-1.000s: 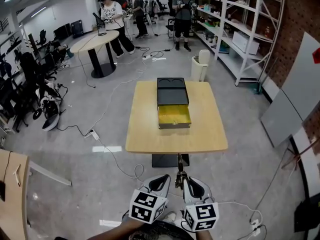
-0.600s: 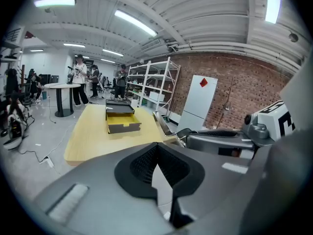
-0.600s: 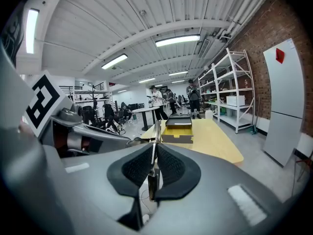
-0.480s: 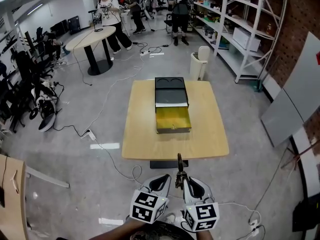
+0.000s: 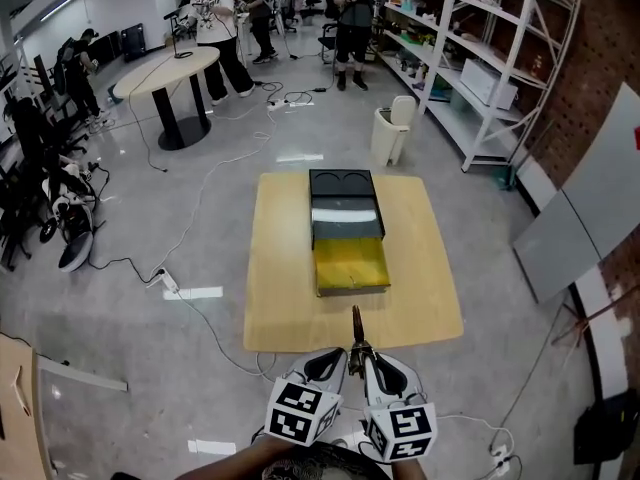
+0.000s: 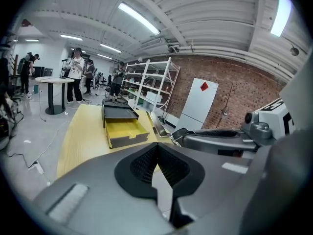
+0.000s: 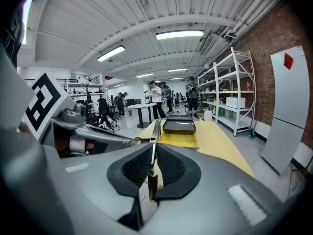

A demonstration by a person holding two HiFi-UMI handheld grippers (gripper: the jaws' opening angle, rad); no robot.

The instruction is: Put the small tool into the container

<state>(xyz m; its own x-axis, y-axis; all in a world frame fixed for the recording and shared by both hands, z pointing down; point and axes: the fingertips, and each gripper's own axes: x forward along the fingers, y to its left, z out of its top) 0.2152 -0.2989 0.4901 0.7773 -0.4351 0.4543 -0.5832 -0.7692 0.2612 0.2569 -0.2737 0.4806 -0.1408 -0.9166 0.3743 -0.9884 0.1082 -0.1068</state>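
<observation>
**A:** How far along?

**B:** Early, I'd say. The right claw [image 7: 153,148] is clenched on the tool [image 7: 156,132], a thin blade standing up from between its jaws. I can see nothing in the yellow drawer [image 5: 351,266]. The left claw [image 6: 157,147] is pressed closed on nothing, just beside the right.

**A:** And the container [image 5: 342,192]?

**B:** Straight ahead of both claws, well apart, on the desk [image 5: 283,288] (its drawer is pulled open toward them). What's left is to reach it, lower the tool in and let go.

**A:** The room?

**B:** A pale wooden desk on a grey floor [image 5: 150,353]. White shelves [image 5: 480,58] and a brick wall [image 5: 590,58] stand off to the claws' right. People [image 5: 215,18] are by a round table [image 5: 170,68] far ahead-left.
</observation>
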